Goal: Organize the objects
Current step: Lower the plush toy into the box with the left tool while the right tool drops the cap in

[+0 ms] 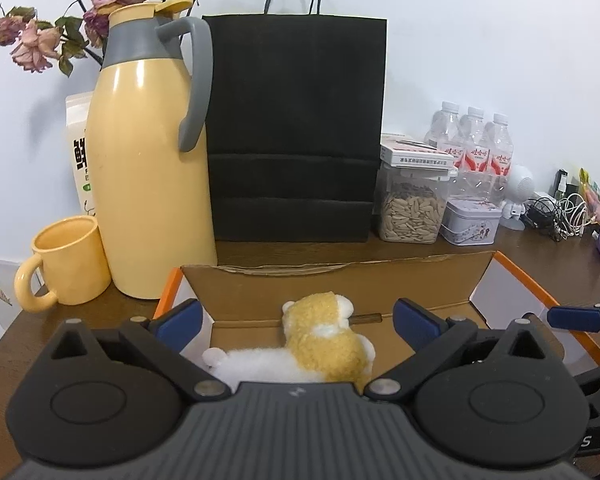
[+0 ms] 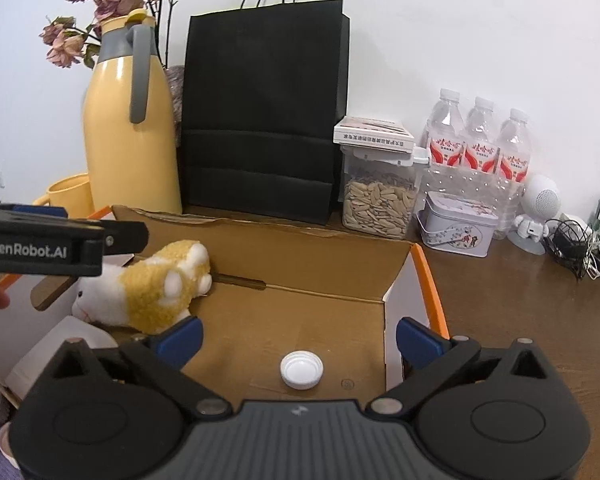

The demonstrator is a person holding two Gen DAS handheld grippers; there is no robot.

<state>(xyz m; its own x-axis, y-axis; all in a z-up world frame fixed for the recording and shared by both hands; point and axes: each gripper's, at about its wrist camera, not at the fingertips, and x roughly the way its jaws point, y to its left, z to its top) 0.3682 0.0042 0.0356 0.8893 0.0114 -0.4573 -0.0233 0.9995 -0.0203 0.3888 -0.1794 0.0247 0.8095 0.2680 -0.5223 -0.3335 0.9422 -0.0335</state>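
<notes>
Your left gripper (image 1: 296, 316) and right gripper (image 2: 300, 334) gape empty over the box (image 2: 300, 248), plush (image 2: 156, 292) at ten o'clock, cap (image 2: 301, 369) centre, both deposited for storage.

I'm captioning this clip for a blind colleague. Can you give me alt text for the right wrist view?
The right claw hangs open over a cardboard box on a wooden table, above a white bottle cap on the box floor. A yellow-and-white plush toy lies at the box's left, under the left claw. Behind stand a yellow jug, black paper bag and water bottles.
</notes>
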